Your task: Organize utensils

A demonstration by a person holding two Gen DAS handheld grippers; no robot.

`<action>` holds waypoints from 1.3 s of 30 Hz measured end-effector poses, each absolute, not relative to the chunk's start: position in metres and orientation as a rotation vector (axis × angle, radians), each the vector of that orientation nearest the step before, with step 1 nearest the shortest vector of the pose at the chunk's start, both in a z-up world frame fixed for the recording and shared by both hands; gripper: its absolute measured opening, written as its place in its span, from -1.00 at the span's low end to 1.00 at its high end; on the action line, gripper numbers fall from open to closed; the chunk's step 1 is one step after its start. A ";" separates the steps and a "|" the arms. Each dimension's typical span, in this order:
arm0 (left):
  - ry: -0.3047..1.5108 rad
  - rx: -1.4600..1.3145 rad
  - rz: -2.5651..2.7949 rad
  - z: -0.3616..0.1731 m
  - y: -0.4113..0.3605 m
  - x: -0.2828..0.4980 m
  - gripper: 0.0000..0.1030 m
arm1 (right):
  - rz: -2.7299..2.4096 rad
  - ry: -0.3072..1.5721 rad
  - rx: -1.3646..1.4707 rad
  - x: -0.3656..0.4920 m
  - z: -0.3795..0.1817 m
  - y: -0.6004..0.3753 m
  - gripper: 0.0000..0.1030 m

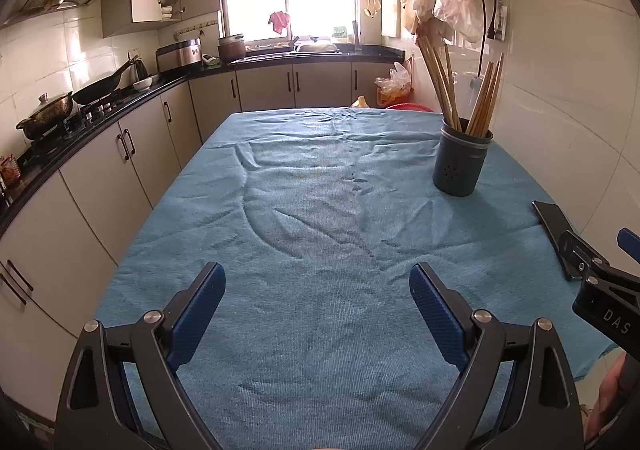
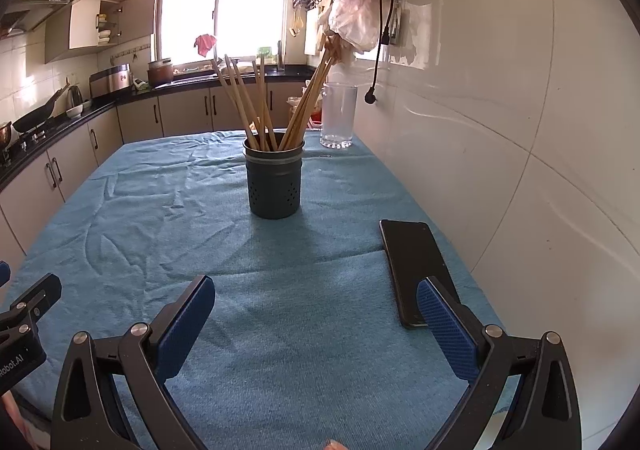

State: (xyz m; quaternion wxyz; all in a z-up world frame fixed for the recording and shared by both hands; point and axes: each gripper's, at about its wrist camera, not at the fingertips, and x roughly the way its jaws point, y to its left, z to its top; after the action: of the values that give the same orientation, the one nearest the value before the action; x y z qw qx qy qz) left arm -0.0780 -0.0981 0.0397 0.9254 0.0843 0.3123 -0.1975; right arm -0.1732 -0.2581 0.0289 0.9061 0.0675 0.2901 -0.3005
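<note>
A dark blue-grey perforated utensil holder (image 1: 461, 161) (image 2: 274, 182) stands upright on the blue tablecloth (image 1: 312, 210) (image 2: 280, 290), far right in the left wrist view and centred in the right wrist view. Several wooden chopsticks (image 1: 448, 90) (image 2: 256, 106) stand in it, leaning apart in two bunches. My left gripper (image 1: 316, 294) is open and empty, low over the cloth near the table's front. My right gripper (image 2: 316, 310) is open and empty, in front of the holder. The right gripper also shows at the right edge of the left wrist view (image 1: 608, 282).
A black phone (image 2: 416, 266) (image 1: 558, 234) lies flat on the cloth by the right gripper's right finger. A clear glass jar (image 2: 338, 115) stands at the table's far right corner. A tiled wall (image 2: 520, 130) runs along the right. Kitchen counters (image 1: 100, 106) run along the left.
</note>
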 end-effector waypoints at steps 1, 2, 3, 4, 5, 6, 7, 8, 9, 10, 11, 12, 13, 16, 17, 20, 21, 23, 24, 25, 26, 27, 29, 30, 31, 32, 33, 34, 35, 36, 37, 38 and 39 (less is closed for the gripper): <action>0.639 0.173 -0.405 0.040 -0.098 -0.079 0.80 | -0.620 0.599 0.138 -0.174 0.029 -0.257 0.99; 0.638 0.172 -0.405 0.040 -0.098 -0.079 0.80 | -0.620 0.598 0.137 -0.175 0.029 -0.257 0.99; 0.636 0.172 -0.406 0.041 -0.098 -0.080 0.80 | -0.619 0.598 0.137 -0.175 0.029 -0.256 0.99; 0.635 0.173 -0.406 0.041 -0.098 -0.081 0.80 | -0.618 0.598 0.137 -0.175 0.029 -0.256 0.99; 0.634 0.173 -0.406 0.042 -0.097 -0.081 0.80 | -0.618 0.598 0.136 -0.176 0.029 -0.256 0.99; 0.634 0.172 -0.406 0.041 -0.097 -0.081 0.80 | -0.618 0.597 0.136 -0.176 0.030 -0.256 0.99; 0.634 0.171 -0.406 0.042 -0.097 -0.081 0.80 | -0.618 0.595 0.136 -0.176 0.030 -0.256 0.99; 0.633 0.171 -0.405 0.042 -0.097 -0.081 0.80 | -0.617 0.594 0.137 -0.176 0.030 -0.256 0.99; 0.632 0.170 -0.404 0.042 -0.097 -0.082 0.80 | -0.618 0.595 0.136 -0.176 0.031 -0.256 0.99; 0.632 0.169 -0.404 0.043 -0.098 -0.082 0.80 | -0.618 0.595 0.136 -0.176 0.031 -0.256 0.99; 0.633 0.170 -0.405 0.043 -0.098 -0.082 0.80 | -0.617 0.595 0.138 -0.176 0.031 -0.256 0.99; 0.633 0.170 -0.404 0.043 -0.098 -0.082 0.80 | -0.616 0.596 0.137 -0.176 0.031 -0.255 0.99; 0.632 0.171 -0.404 0.043 -0.098 -0.082 0.80 | -0.617 0.597 0.136 -0.176 0.031 -0.255 0.99; 0.633 0.174 -0.404 0.043 -0.098 -0.082 0.80 | -0.616 0.600 0.138 -0.175 0.030 -0.256 0.99; 0.635 0.174 -0.404 0.043 -0.097 -0.082 0.80 | -0.617 0.602 0.138 -0.175 0.030 -0.257 0.99; 0.638 0.172 -0.404 0.042 -0.098 -0.080 0.80 | -0.616 0.607 0.141 -0.172 0.029 -0.258 0.99; 0.643 0.171 -0.404 0.041 -0.098 -0.079 0.80 | -0.616 0.609 0.140 -0.171 0.029 -0.259 0.99; 0.653 0.171 -0.403 0.039 -0.098 -0.075 0.80 | -0.614 0.617 0.140 -0.167 0.027 -0.261 0.99; 0.658 0.173 -0.403 0.038 -0.099 -0.072 0.80 | -0.612 0.620 0.140 -0.165 0.026 -0.262 0.99; 0.663 0.175 -0.403 0.037 -0.100 -0.070 0.80 | -0.611 0.626 0.142 -0.162 0.025 -0.263 0.99; 0.667 0.178 -0.401 0.035 -0.101 -0.067 0.80 | -0.608 0.631 0.142 -0.159 0.023 -0.265 0.99; 0.672 0.180 -0.399 0.034 -0.102 -0.063 0.80 | -0.607 0.637 0.142 -0.156 0.022 -0.266 0.99; 0.686 0.182 -0.394 0.030 -0.104 -0.055 0.80 | -0.603 0.649 0.147 -0.149 0.018 -0.270 0.99; 0.693 0.181 -0.393 0.029 -0.104 -0.051 0.80 | -0.599 0.659 0.148 -0.143 0.016 -0.273 0.99; 0.703 0.179 -0.390 0.026 -0.105 -0.046 0.80 | -0.596 0.669 0.147 -0.138 0.014 -0.274 0.99; 0.711 0.179 -0.386 0.024 -0.106 -0.041 0.80 | -0.592 0.677 0.146 -0.133 0.012 -0.275 0.99; 0.721 0.178 -0.375 0.021 -0.107 -0.035 0.80 | -0.587 0.685 0.143 -0.128 0.009 -0.277 0.99; 0.731 0.178 -0.371 0.018 -0.107 -0.030 0.80 | -0.582 0.695 0.141 -0.122 0.006 -0.278 0.99; 0.744 0.178 -0.366 0.015 -0.107 -0.023 0.80 | -0.575 0.707 0.138 -0.114 0.003 -0.281 0.99; 0.757 0.173 -0.355 0.012 -0.107 -0.016 0.80 | -0.568 0.716 0.136 -0.108 0.001 -0.282 0.99; 0.767 0.166 -0.343 0.010 -0.105 -0.009 0.80 | -0.556 0.730 0.137 -0.098 -0.002 -0.285 0.99; 0.775 0.162 -0.336 0.008 -0.103 -0.004 0.80 | -0.545 0.740 0.138 -0.091 -0.004 -0.286 0.99; 0.786 0.159 -0.320 0.005 -0.101 0.003 0.80 | -0.533 0.751 0.139 -0.084 -0.006 -0.288 0.99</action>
State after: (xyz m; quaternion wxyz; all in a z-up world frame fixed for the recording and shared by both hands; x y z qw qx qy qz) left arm 0.0029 -0.1005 0.0054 0.9083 0.0773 0.3807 -0.1549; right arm -0.0844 -0.2875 -0.0060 0.8934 0.0672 0.3622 -0.2572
